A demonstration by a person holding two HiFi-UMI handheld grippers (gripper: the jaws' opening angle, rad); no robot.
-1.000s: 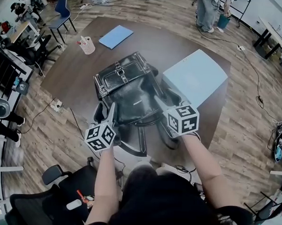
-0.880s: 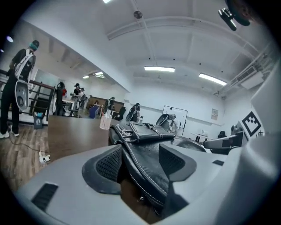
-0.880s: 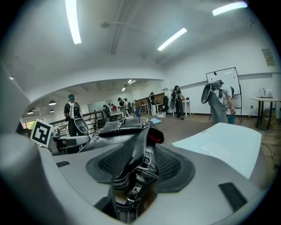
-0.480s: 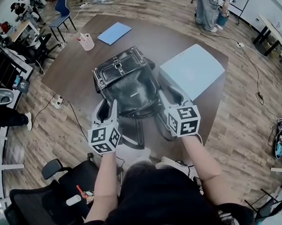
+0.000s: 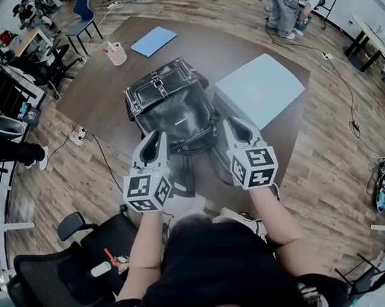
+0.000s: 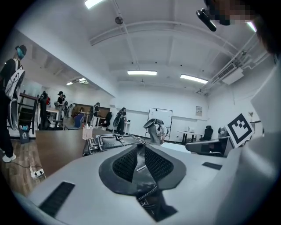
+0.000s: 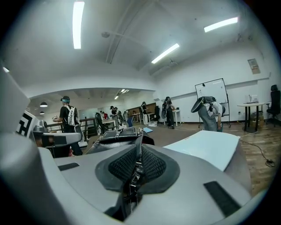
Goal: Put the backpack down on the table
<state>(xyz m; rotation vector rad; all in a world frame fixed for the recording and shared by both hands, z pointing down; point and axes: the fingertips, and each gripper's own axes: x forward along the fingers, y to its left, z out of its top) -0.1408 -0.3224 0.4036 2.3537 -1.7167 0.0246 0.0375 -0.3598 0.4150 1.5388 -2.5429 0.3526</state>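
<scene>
Black leather backpack [image 5: 172, 107] lies flat on the brown counter [image 5: 93, 94], flap end away from me, with its straps trailing over the near edge. My left claw [image 5: 156, 138] is closing with the left strap [image 6: 141, 165] pinched between its pads, and my right claw [image 5: 239, 127] is closing the same way on the right strap [image 7: 137, 167]. A pale blue flat box [image 5: 259, 89] sits just beside the backpack on my right, and a blue folder [image 5: 154, 41] and a pen cup [image 5: 114, 53] lie further back.
</scene>
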